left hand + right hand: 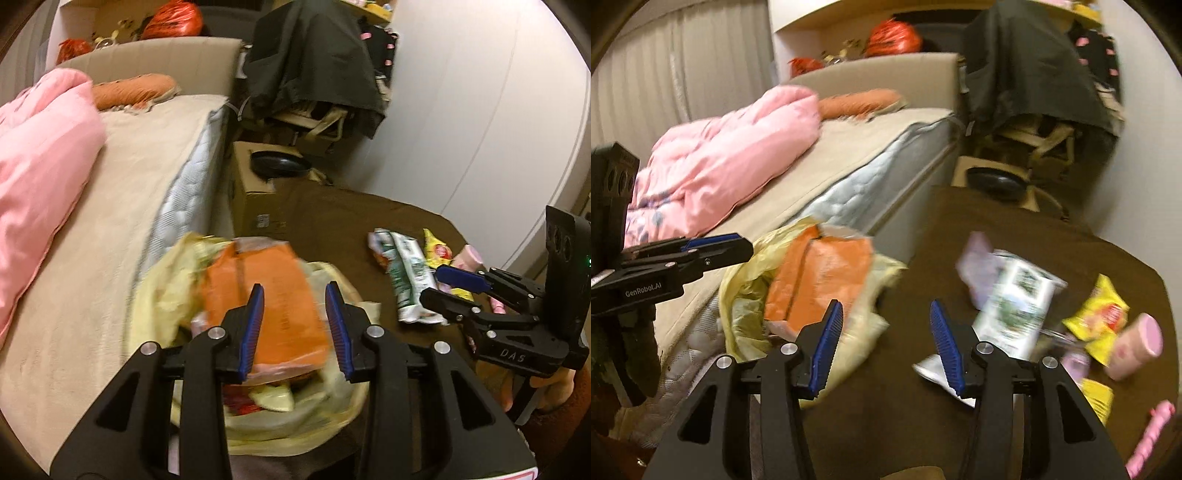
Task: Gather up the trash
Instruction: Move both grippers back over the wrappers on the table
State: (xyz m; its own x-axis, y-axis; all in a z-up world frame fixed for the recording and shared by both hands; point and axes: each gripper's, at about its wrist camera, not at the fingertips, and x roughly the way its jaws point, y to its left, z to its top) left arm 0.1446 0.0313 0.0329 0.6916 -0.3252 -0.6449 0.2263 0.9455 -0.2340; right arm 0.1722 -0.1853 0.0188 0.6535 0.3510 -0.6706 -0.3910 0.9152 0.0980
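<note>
A pale yellow trash bag [173, 291] lies open on the brown table [332, 214] with an orange packet [266, 306] in its mouth; both show in the right wrist view, the bag [750, 295] and the packet [820, 280]. My left gripper [295, 328] is open, its jaws apart above the orange packet. My right gripper [882, 347] is open and empty over the table [886, 424], between the bag and the loose trash. A green-white wrapper [1015, 306], a yellow chip bag [1097, 317] and a pink cup [1137, 347] lie to its right. The right gripper [443, 291] also shows in the left wrist view beside the green-white wrapper [410, 280].
A bed [122, 206] with a pink duvet [40, 166] runs along the table's left side. A cardboard box [255, 192] with a black object [277, 162] on it stands behind the table. Dark clothes [314, 62] hang over a chair at the back. White wall at right.
</note>
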